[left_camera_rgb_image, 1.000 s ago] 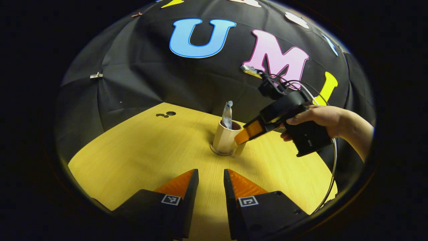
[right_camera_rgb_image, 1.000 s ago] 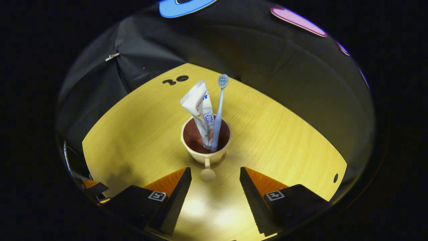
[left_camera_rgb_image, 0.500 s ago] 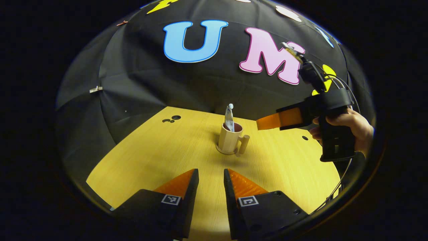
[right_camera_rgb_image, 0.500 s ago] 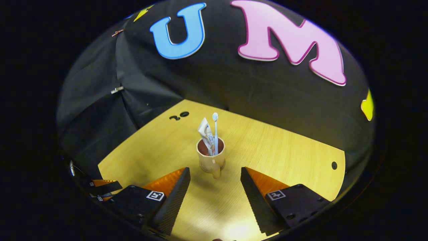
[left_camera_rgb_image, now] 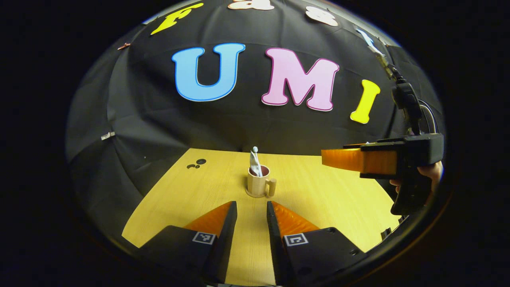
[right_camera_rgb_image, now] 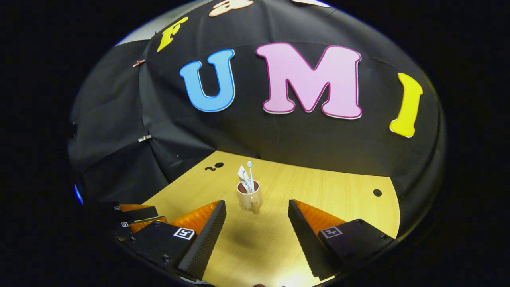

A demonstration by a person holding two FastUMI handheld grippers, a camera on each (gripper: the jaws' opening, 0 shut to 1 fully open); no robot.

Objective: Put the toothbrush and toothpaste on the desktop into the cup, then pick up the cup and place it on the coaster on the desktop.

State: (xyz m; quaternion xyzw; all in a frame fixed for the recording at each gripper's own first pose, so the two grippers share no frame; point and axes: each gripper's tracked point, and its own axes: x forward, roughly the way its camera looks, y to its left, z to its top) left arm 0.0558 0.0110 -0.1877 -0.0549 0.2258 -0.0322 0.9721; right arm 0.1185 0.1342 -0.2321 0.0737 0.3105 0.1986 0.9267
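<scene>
A beige cup (left_camera_rgb_image: 257,184) stands upright mid-table on a thin round coaster (left_camera_rgb_image: 255,195), handle toward the right. A white toothpaste tube (right_camera_rgb_image: 242,175) and a pale toothbrush (right_camera_rgb_image: 250,172) stick up out of the cup (right_camera_rgb_image: 248,197). My left gripper (left_camera_rgb_image: 250,207) hovers well short of the cup, jaws a narrow gap apart and empty. My right gripper (right_camera_rgb_image: 257,205) is open wide, holds nothing, and points at the cup from a distance. In the left gripper view the right gripper (left_camera_rgb_image: 344,158) floats at the right, held by a hand (left_camera_rgb_image: 432,172).
The yellow wooden table (left_camera_rgb_image: 326,199) has small dark holes at the back left (left_camera_rgb_image: 196,164) and one near the right edge (right_camera_rgb_image: 376,192). Black cloth walls close the back and left. The left gripper's body (right_camera_rgb_image: 135,217) sits low at the left of the right gripper view.
Both grippers have drawn back from the cup, the right one farthest, lifting up and away from the handle. The cup with its contents has stayed in place.
</scene>
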